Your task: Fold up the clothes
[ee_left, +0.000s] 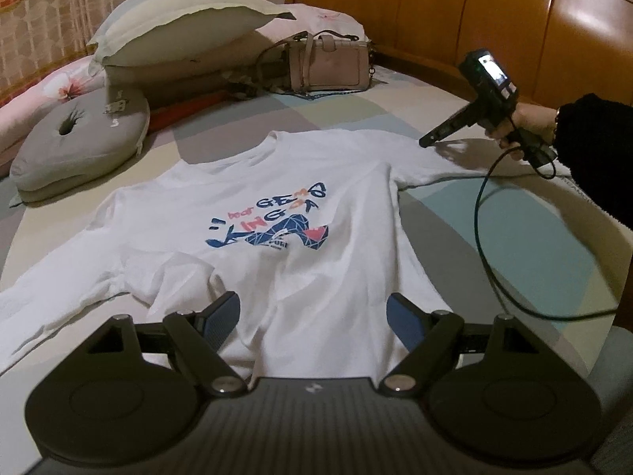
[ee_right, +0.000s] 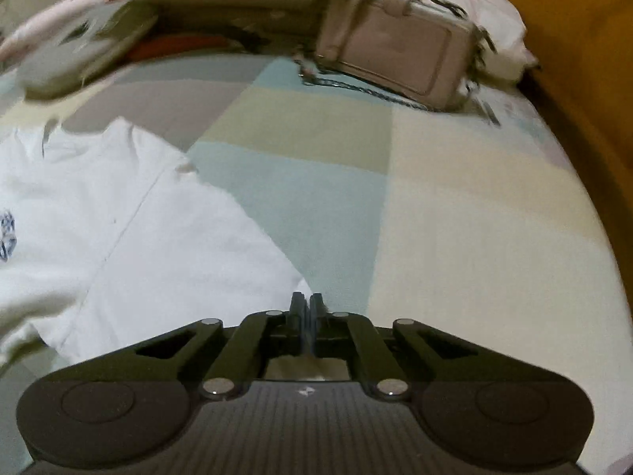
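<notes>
The white shirt lay spread face up on the bed, filling the middle of the left wrist view, its blue and red print at frame centre, its collar toward the upper middle and its hem at the bottom between the left claw's fingers. One sleeve ran out to the lower left edge, the other to the right. In the right wrist view the shirt took the left half of the frame. It looked like thin, light knit: limp, quick to wrinkle and drag, with nothing stiff in it. By my judgement it would be best taken at an edge such as a cuff, a shoulder seam or a hem corner, where a pinch gathers little cloth. Spread flat like this, it showed no fold across its body.

The left claw hung released, jaws wide apart over the hem and holding nothing; whether the pads touched the cloth I could not tell. The right claw was clenched tight at the edge of the right sleeve; whether cloth was caught between its fingers could not be made out. From the left wrist view, that right claw tipped down at the sleeve in the upper right.

Beyond lay a handbag and pillows near the wooden headboard.
</notes>
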Available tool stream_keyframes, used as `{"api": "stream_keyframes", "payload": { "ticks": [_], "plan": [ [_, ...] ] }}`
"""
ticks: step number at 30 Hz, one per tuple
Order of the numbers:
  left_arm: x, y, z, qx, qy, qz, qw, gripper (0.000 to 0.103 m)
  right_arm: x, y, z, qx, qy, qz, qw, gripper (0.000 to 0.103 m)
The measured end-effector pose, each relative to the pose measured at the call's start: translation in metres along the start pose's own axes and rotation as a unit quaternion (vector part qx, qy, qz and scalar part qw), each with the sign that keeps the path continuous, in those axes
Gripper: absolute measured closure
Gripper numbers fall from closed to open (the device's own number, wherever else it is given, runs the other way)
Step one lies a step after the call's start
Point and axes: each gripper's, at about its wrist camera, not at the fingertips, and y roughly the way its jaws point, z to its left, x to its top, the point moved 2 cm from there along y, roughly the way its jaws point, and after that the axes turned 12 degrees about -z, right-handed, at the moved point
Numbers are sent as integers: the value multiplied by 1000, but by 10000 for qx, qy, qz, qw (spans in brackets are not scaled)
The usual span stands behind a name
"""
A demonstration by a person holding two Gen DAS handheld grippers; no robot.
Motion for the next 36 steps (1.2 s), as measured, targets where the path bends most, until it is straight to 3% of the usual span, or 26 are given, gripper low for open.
{"api": "stream_keyframes", "payload": {
  "ticks": [6, 10, 15, 23, 26, 30, 35, 36],
  "plan": [
    [0, -1, 1, 3, -17, 9, 10000, 21, 10, 12, -18, -531, 704, -203, 9959, 99],
    [1, -7, 3, 15, 8, -42, 10000, 21, 10, -18, -16, -609, 1084, -553, 9907, 88],
    [1, -8, 3, 78, -55, -69, 9999, 21, 3, -41, 2, -132, 1296, -436, 9905, 82],
    [3, -19, 20, 302, -161, -198, 9992, 20, 45, 4, 61, 477, 1760, -120, 9832, 79],
    [-2, -19, 32, 417, -254, -178, 9987, 20, 50, 38, 80, 145, 1633, 53, 9865, 79],
    [-11, -17, 46, 489, -348, -117, 9981, 20, 56, 64, 79, -341, 1590, -279, 9863, 74],
    [-16, -25, 59, 567, -503, -141, 9970, 20, 59, 44, 77, -263, 1677, -307, 9850, 68],
    [-16, -27, 61, 586, -528, -146, 9968, 20, 59, 39, 77, -238, 1694, -304, 9848, 61]
  ]
}}
